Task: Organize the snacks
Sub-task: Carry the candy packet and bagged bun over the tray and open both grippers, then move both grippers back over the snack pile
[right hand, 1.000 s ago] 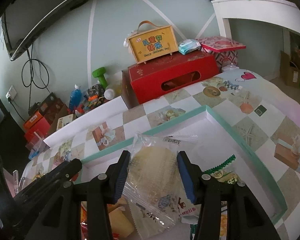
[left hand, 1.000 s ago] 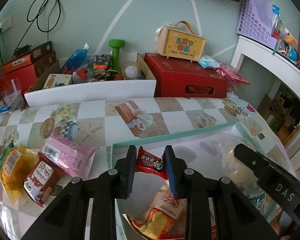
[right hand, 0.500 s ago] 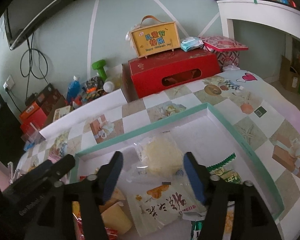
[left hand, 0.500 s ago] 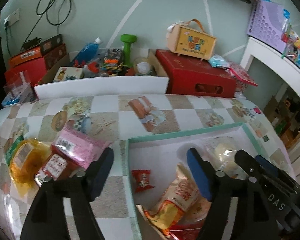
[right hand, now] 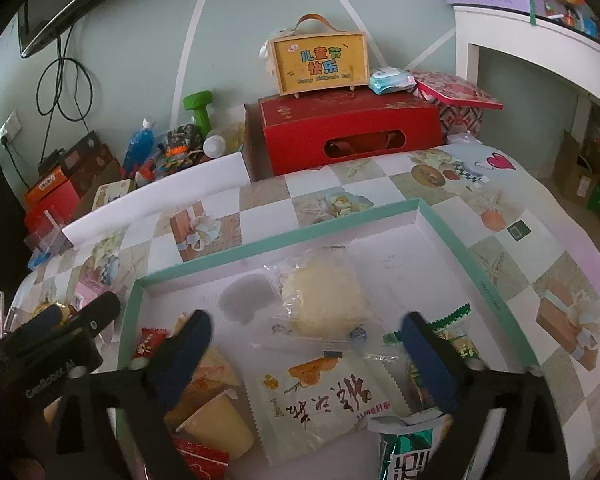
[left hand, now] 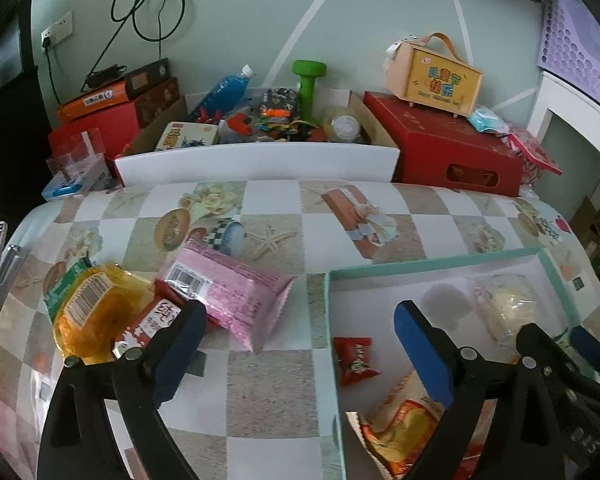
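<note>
At twelve o'clock in the right wrist view, a yellow carry-handle box (right hand: 319,63) reads "儿童节快乐" above small English reading "Happy Children's Day". At nine o'clock, low, the black body of the other gripper (right hand: 40,354) bears "GenRobot.AI". A white snack packet (right hand: 324,400) at six o'clock carries large brush-style Chinese characters too cursive to read.

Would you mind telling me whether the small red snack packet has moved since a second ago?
Yes. The small red snack packet has dropped from between the left tool pads onto the floor of the teal-rimmed box, near its left wall.
</note>
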A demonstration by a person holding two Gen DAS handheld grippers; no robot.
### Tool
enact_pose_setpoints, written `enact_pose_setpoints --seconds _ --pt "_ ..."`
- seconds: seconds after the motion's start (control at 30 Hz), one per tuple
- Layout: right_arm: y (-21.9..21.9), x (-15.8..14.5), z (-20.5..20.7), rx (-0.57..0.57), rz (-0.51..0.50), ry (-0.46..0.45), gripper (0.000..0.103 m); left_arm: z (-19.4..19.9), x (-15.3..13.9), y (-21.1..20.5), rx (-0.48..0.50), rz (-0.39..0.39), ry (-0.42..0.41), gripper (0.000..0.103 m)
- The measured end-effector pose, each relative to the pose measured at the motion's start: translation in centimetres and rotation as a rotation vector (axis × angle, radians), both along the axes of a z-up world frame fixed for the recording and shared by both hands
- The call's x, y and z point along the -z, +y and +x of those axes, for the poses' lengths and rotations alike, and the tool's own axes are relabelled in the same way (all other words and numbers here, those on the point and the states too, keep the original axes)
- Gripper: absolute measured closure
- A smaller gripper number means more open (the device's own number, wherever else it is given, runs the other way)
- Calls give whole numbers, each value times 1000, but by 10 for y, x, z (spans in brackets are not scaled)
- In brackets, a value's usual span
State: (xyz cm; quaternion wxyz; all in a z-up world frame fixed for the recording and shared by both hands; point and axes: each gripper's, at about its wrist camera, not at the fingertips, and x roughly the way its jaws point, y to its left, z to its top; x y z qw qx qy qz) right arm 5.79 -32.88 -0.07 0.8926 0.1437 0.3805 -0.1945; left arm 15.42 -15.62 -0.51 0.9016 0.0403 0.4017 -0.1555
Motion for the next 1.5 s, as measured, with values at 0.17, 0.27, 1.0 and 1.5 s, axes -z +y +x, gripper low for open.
enact_pose_setpoints --seconds 0.17,0.27,1.0,1.5 --pt "0 2 2 -9 5 6 0 4 3 5 -27 3 8 0" --pt "1 2 3 -11 3 7 0 6 6 7 -39 11 17 0" --pt "44 -15 13 -80 -20 -145 0 11 -27 83 -175 14 -155 0" --pt "137 -15 42 -322 16 -165 0 18 -27 185 -341 -12 -142 0"
